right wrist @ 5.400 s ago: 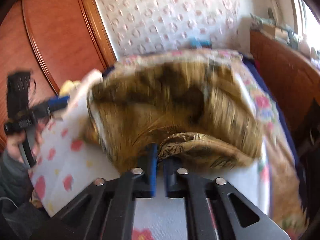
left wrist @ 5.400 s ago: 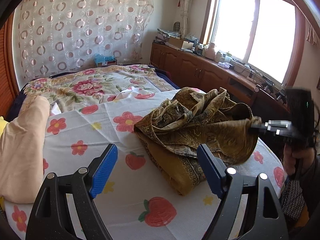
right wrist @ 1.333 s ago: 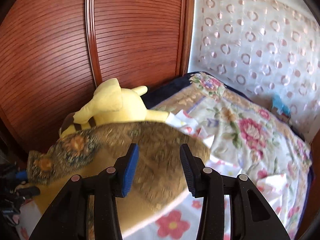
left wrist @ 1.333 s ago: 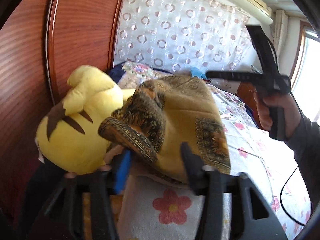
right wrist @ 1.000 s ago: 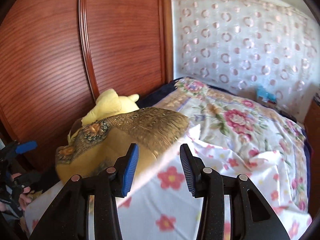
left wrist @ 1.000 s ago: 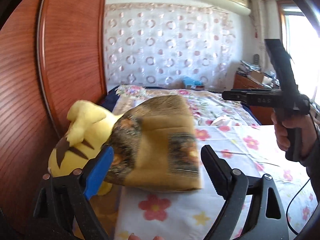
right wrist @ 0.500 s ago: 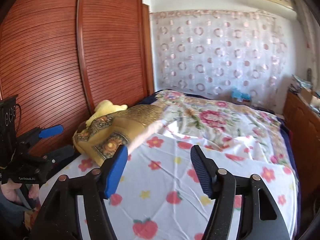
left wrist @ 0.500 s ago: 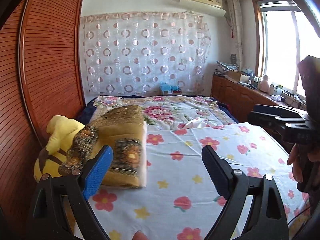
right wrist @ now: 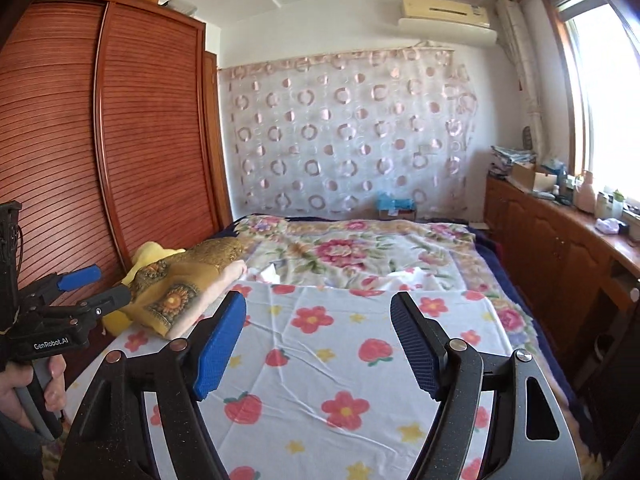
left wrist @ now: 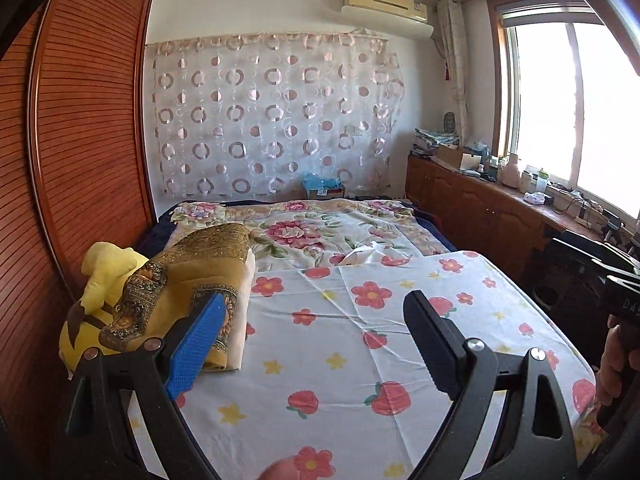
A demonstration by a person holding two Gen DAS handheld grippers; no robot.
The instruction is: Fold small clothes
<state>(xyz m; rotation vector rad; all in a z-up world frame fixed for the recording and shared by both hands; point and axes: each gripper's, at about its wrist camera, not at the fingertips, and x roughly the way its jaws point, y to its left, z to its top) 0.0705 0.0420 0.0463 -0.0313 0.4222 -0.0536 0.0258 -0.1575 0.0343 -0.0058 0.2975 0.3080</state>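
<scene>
A folded brown-gold patterned garment (left wrist: 188, 280) lies on a folded cream cloth (left wrist: 242, 316) at the bed's left edge, leaning on a yellow plush toy (left wrist: 100, 280). It also shows in the right wrist view (right wrist: 180, 280). My left gripper (left wrist: 312, 340) is open and empty, held back above the sheet, to the right of the pile. My right gripper (right wrist: 318, 340) is open and empty above the middle of the sheet. In the right wrist view the left gripper (right wrist: 86, 286) sits at the far left, beside the pile.
A white sheet with flowers and strawberries (left wrist: 360, 340) covers the near bed, a floral quilt (left wrist: 312, 228) the far part. A wooden wardrobe (right wrist: 100, 140) stands on the left. A cluttered wooden counter (left wrist: 500, 208) runs under the window on the right.
Both grippers have let go of the folded garment on the pile by the plush toy. They have pulled back and opened wide over the sheet.
</scene>
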